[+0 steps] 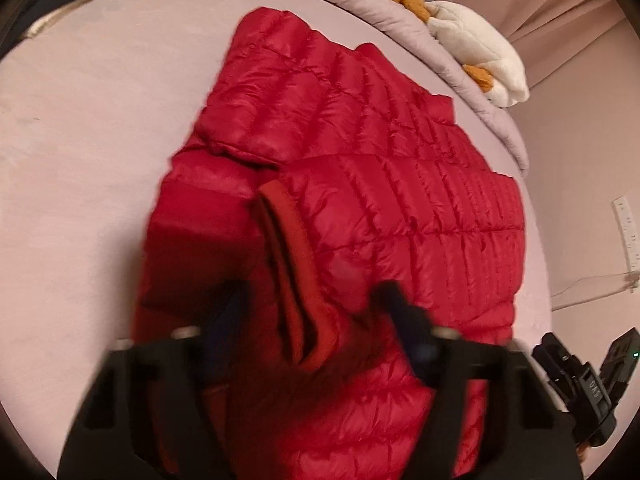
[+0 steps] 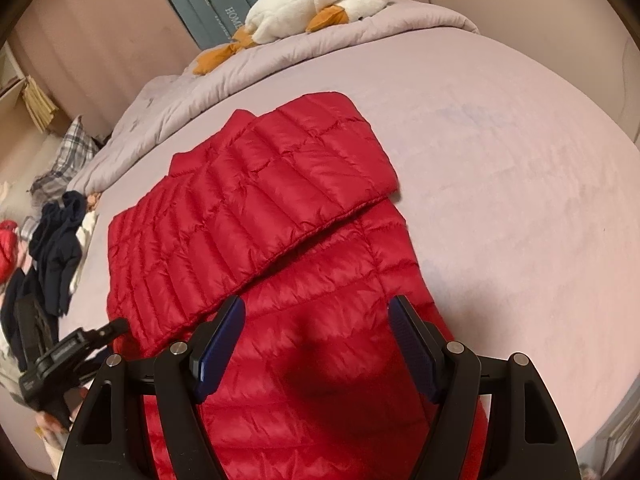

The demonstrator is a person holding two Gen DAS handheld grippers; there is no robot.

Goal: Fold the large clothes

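A red quilted puffer jacket [image 1: 380,184] lies flat on the pale lilac bed [image 1: 80,140], a sleeve folded across its body. My left gripper [image 1: 312,300] is open just above the jacket's collar [image 1: 288,264], blurred by motion, holding nothing. In the right wrist view the jacket [image 2: 260,208] lies with a folded panel across it. My right gripper [image 2: 316,312] is open over the near part of the jacket, its blue pads [image 2: 224,336] apart and empty. The other gripper shows at the left edge [image 2: 68,356] and, in the left view, at the right edge [image 1: 588,376].
A white plush goose with orange feet [image 2: 320,4] lies on a rumpled grey duvet [image 2: 180,92] at the head of the bed. Dark clothes [image 2: 56,248] and a plaid cloth [image 2: 68,156] lie beside the bed. A power strip [image 1: 628,232] hangs on the wall.
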